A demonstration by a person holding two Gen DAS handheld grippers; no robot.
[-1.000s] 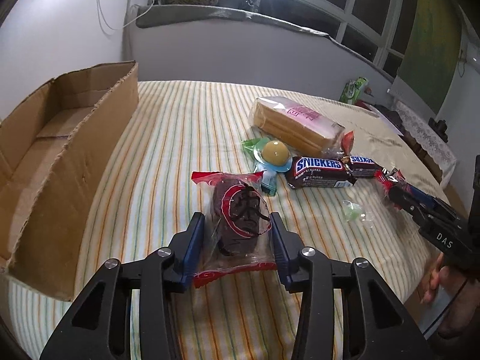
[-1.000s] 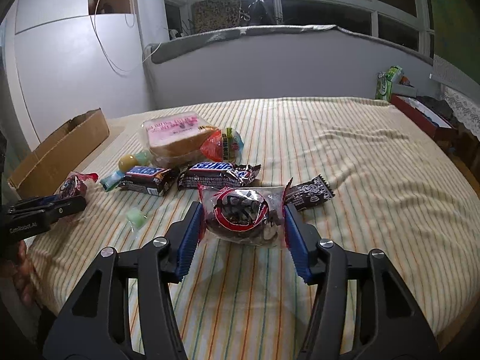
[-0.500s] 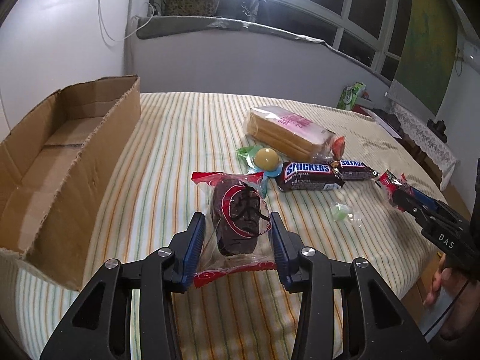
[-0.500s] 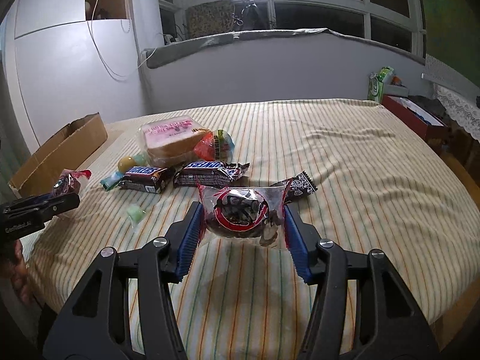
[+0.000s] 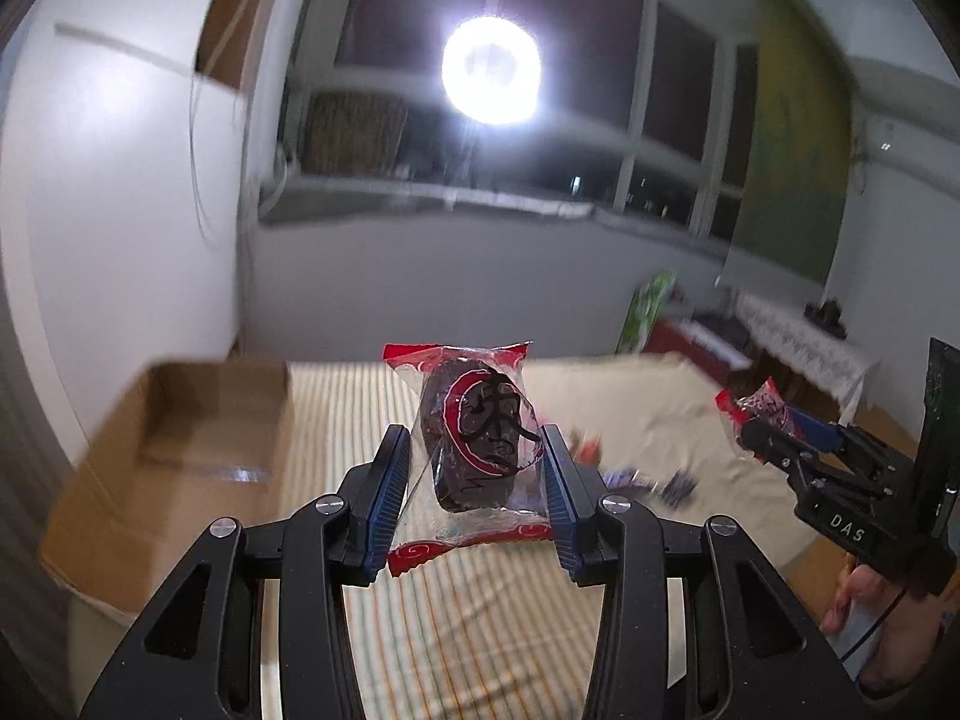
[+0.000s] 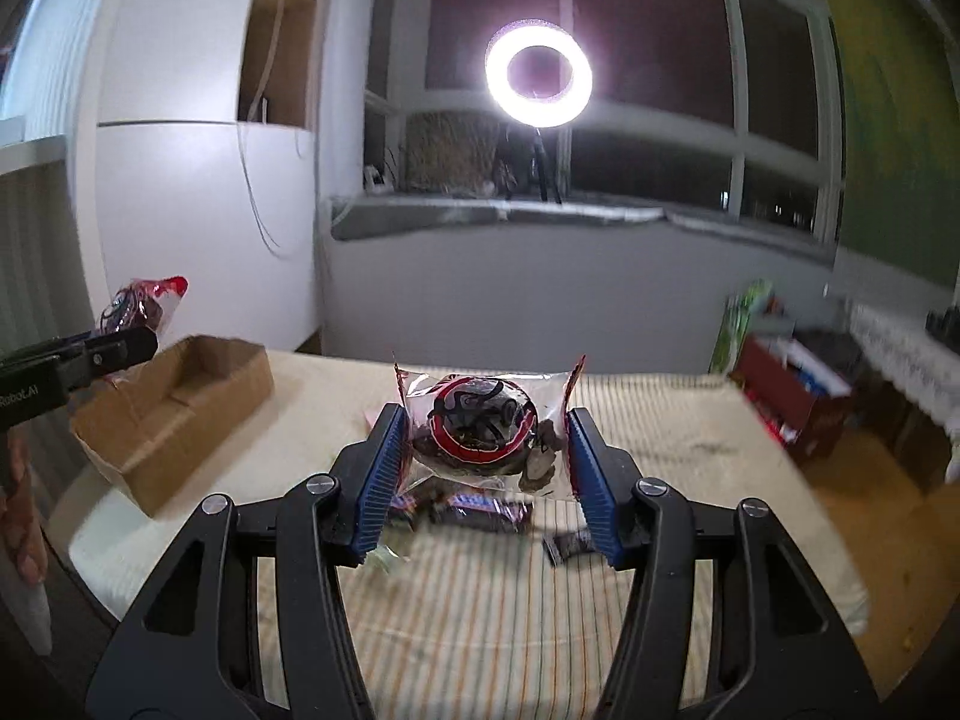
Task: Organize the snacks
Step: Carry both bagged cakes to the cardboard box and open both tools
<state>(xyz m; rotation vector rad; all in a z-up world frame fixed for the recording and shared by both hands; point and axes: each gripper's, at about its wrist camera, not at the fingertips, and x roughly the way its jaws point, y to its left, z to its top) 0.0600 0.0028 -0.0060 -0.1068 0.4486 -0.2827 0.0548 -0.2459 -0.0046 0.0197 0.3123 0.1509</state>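
Left tool point(image 5: 477, 468) is clamped on a clear, red-edged packet with a dark cake point(image 5: 474, 441), held upright between the blue pads and raised well above the striped surface point(image 5: 480, 618). The tool points nearly level, toward the wall and the ring light point(image 5: 491, 69). Its packet hangs just right of the cardboard box point(image 5: 174, 462), which sits open-topped at the surface's left edge.

Right tool point(image 6: 480, 450) is likewise closed on a second packet of the same kind point(image 6: 483, 429), lying crosswise between its pads, lifted clear of the surface. In the left wrist view this tool point(image 5: 757, 420) shows far right of the box, with part of the person's hand point(image 5: 882, 606) below it; in the right wrist view the left tool point(image 6: 123, 339) reaches in from the left above the box point(image 6: 174, 414).

Right of the box, under the lifted packets, chocolate bars point(image 6: 480, 507) lie blurred on the surface. The stretch of striped cloth between box and bars is bare. Further right of the box stand a green packet point(image 6: 741, 318) and a red box point(image 6: 792, 384).
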